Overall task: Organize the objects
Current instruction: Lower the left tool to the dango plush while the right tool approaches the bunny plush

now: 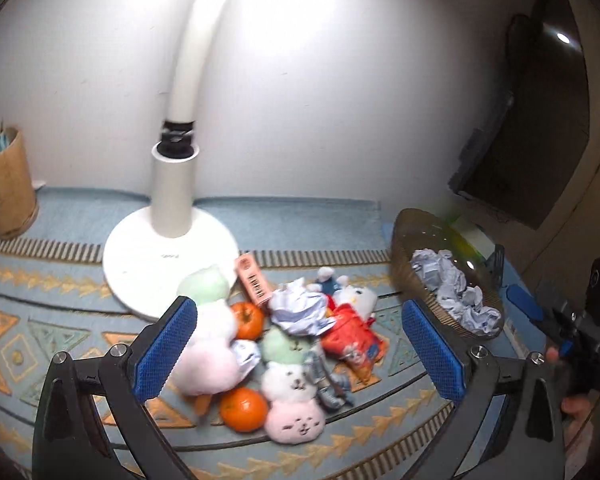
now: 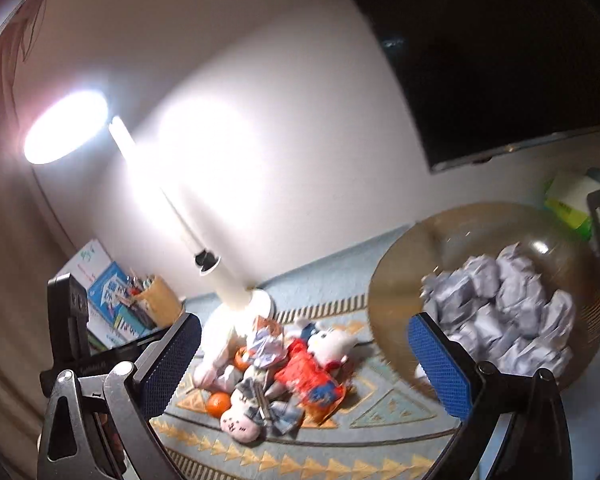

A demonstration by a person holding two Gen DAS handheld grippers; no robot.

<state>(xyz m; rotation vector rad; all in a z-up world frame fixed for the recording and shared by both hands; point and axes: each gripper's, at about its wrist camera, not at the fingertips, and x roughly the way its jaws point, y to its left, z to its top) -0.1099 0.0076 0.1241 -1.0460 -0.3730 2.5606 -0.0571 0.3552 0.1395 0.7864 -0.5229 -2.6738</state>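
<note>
We find a white wall behind a table (image 1: 60, 280) covered by a pale blue patterned cloth. A white lamp (image 1: 168, 256) stands on its round base at the far centre, lit. To the right sits a brown translucent bowl (image 1: 416, 236) holding crumpled paper balls (image 1: 456, 292). At the far left stands a tan pen holder (image 1: 8, 192). Near the lamp base lies the pile of objects: plush toys (image 1: 292, 380), a red snack packet (image 1: 352, 332), one crumpled paper (image 1: 300, 308), a pink box (image 1: 254, 280) and two oranges (image 1: 244, 408), all touching or overlapping. Our left gripper (image 1: 300, 352) hangs above the pile, jaws spread wide, holding nothing. Our right gripper (image 2: 304, 364) is likewise wide open and empty, between pile and bowl.
</note>
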